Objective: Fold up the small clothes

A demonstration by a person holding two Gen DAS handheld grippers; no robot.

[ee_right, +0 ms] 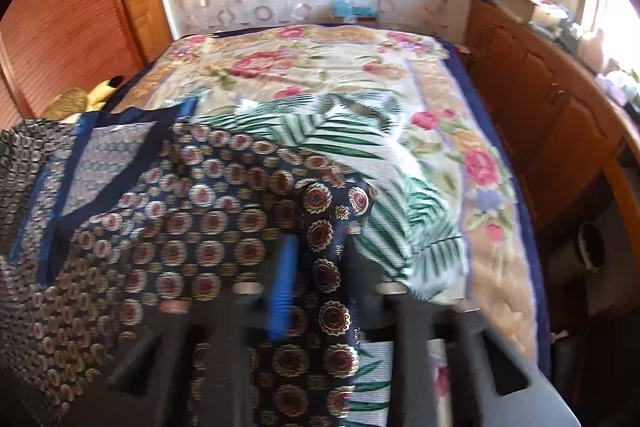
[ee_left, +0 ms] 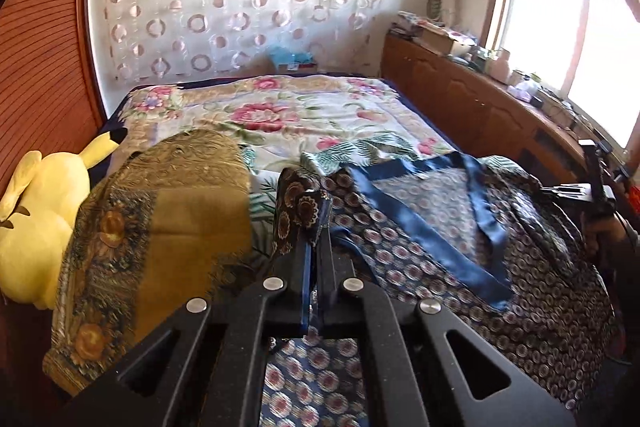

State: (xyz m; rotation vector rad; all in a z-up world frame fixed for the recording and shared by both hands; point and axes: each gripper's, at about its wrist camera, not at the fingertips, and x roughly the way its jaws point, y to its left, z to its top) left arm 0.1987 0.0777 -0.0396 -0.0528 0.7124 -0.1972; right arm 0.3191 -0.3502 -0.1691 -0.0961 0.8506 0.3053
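The navy patterned garment (ee_left: 500, 267) sprawls across the lower right of the floral bedspread (ee_left: 280, 107). The left gripper (ee_left: 316, 211) pinches its lifted corner at frame centre; the right gripper (ee_right: 320, 247) clamps another fold of it at lower centre.

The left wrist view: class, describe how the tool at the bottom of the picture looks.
The left tool is matt black: two flat parallel fingers on angular linkage arms with triangular cut-outs, joined by four round silver pivot pins. No cables or markings show.
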